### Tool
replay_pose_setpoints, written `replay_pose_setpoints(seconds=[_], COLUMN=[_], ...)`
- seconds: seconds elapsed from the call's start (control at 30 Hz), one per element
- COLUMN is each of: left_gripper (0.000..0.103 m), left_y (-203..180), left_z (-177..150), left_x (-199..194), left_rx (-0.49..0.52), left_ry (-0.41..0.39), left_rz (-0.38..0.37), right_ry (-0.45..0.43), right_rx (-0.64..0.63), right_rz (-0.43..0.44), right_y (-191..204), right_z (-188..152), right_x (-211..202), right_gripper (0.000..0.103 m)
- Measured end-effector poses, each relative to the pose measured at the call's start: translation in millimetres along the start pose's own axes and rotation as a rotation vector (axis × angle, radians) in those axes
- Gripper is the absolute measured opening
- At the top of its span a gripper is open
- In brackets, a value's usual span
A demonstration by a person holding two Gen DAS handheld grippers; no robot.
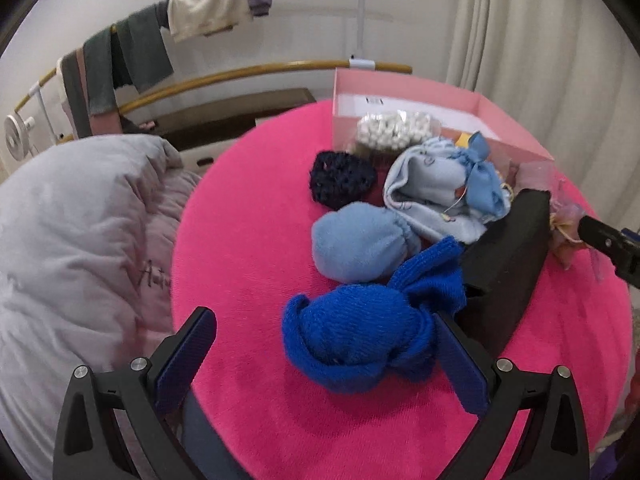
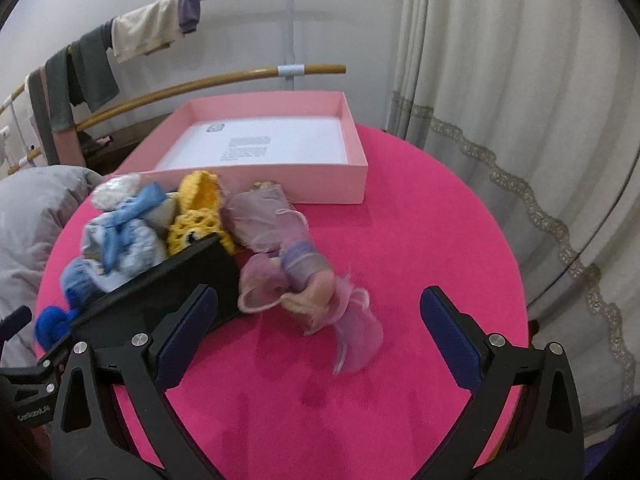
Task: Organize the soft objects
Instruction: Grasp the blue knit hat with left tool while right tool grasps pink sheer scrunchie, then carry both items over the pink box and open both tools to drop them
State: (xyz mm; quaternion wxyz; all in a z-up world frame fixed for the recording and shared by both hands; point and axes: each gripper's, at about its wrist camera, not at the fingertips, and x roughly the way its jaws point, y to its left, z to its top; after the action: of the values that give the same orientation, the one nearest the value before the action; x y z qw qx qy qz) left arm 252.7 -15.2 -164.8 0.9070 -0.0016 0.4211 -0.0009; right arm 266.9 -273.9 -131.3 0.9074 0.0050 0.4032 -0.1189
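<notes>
left gripper [image 1: 326,350] wide | blue knit bundle [image 1: 356,340] between fingers (seemingly untouched)

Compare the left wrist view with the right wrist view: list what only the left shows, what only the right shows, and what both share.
Only the left wrist view shows the dark navy crocheted piece and the bag of white beads up close, with the left claw open around the royal blue knit bundle.

Only the right wrist view shows the pink box floor bare, the yellow crocheted item, and the right claw open near the pink gauzy pouches.

Both share the pink round table, black box and light blue pouch.
</notes>
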Motion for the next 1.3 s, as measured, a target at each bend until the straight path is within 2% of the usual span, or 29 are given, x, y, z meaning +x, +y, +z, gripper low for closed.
replay_pose_setpoints(seconds=[0.13,0.17,0.27,0.33,0.43,0.47,0.5,0.57,0.77,1.03,1.3], left_gripper=[0.097,0.095,0.09,0.088,0.078,0.071,0.067,0.053,0.038,0.034,0.034], left_y=[-4.9,-5.9,-6.7,-6.9,-5.4,-3.7,-2.4,-2.1,-3.5,7.2,7.3], left_z=[5.4,6.5,11.3,13.2,13.3,12.6,12.1,11.8,14.5,7.9,1.6], left_x=[21.3,24.9,38.6,42.3,43.0,41.4,39.4,35.6,33.4,14.0,-32.4], left_rx=[0.019,0.021,0.011,0.015,0.028,0.028,0.027,0.022,0.022,0.001,0.015], left_ry=[0.034,0.041,0.062,0.063,0.065,0.066,0.067,0.074,0.092,0.096,0.039], left_rz=[0.002,0.003,-0.013,-0.017,-0.035,-0.039,-0.052,-0.067,-0.099,-0.118,-0.086], right_ry=[0.03,0.039,0.074,0.087,0.107,0.118,0.125,0.118,0.106,0.08,0.051], right_rx=[-0.01,-0.015,-0.03,-0.035,-0.035,-0.038,-0.04,-0.035,0.015,0.047,0.049], right_rz=[0.003,0.008,0.029,0.048,0.086,0.099,0.101,0.108,0.124,0.117,0.143], right_y=[-2.6,-2.4,-1.3,-0.5,-0.4,-0.5,-0.7,-3.2,-21.9,-38.8,-33.4], right_z=[6.5,8.3,12.7,13.8,14.0,13.4,12.0,9.4,1.6,-1.7,-6.5], right_x=[20.7,26.7,46.4,55.0,64.0,67.8,70.2,69.9,60.6,35.4,9.0], right_gripper=[0.1,0.091,0.084,0.075,0.055,0.047,0.044,0.041,0.036,0.036,0.036])
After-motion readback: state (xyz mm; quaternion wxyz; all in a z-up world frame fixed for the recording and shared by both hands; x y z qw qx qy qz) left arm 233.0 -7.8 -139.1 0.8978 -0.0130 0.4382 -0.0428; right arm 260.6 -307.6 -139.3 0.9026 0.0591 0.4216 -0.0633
